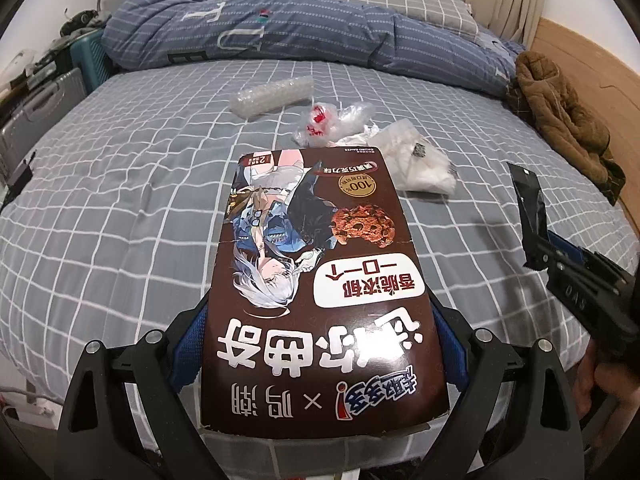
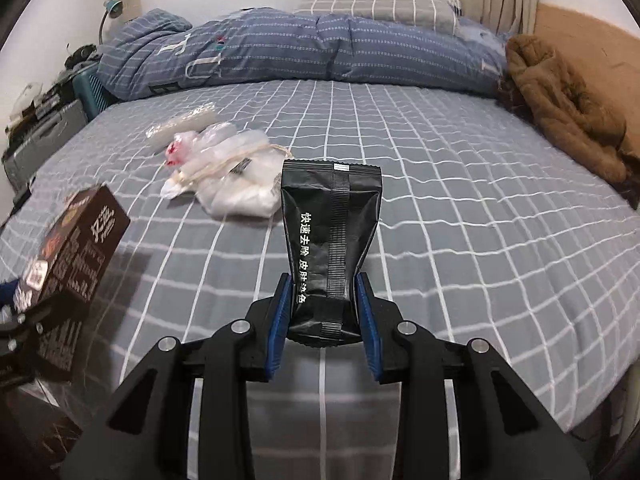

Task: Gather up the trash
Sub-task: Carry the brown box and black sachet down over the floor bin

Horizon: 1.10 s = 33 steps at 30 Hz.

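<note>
My left gripper (image 1: 320, 340) is shut on a brown cookie box (image 1: 320, 280) with a cartoon figure, held flat above the bed; the box also shows in the right wrist view (image 2: 76, 256) at the left. My right gripper (image 2: 324, 312) is shut on a black foil packet (image 2: 332, 232), held upright; the packet also shows in the left wrist view (image 1: 530, 204) at the right. On the bed lie a white plastic bag (image 2: 240, 188), a crumpled clear bag with red print (image 1: 320, 124) and a roll of bubble wrap (image 1: 272, 94).
The bed has a grey checked sheet (image 2: 460, 220). A blue duvet (image 1: 260, 36) and a pillow (image 2: 380, 0) lie at its far end. A brown fleece coat (image 2: 568, 108) lies at the right edge. Suitcases (image 1: 36, 112) stand left of the bed.
</note>
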Each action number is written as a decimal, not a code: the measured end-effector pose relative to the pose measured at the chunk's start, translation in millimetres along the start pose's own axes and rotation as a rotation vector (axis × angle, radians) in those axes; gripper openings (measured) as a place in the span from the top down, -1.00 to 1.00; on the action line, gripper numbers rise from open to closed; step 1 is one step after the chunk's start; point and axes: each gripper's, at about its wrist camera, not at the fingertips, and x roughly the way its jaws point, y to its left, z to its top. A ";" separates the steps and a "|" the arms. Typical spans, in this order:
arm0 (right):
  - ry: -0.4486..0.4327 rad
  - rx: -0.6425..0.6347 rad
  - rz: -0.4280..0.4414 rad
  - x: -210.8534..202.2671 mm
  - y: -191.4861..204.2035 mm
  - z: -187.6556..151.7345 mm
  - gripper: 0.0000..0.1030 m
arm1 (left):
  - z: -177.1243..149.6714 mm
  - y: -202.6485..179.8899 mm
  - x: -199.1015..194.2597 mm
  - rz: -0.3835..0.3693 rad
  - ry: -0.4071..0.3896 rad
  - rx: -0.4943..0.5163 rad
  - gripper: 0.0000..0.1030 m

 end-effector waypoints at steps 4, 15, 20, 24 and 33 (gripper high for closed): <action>-0.003 0.002 0.010 -19.0 5.3 -13.3 0.40 | -9.7 -2.5 -9.9 -0.008 -0.005 0.001 -0.74; 0.003 -0.004 0.039 -58.7 17.7 -43.8 0.40 | -45.1 -8.3 -36.9 -0.035 0.001 0.007 -0.74; 0.007 -0.001 0.050 -73.4 21.4 -56.6 0.40 | -56.5 -8.7 -49.4 -0.032 0.001 0.008 -0.74; 0.013 -0.008 0.064 -84.1 27.2 -67.0 0.40 | -65.6 -7.9 -61.2 -0.031 -0.002 0.007 -0.74; 0.015 -0.017 0.082 -110.2 37.4 -87.2 0.40 | -84.7 -3.4 -83.7 -0.025 -0.003 0.004 -0.74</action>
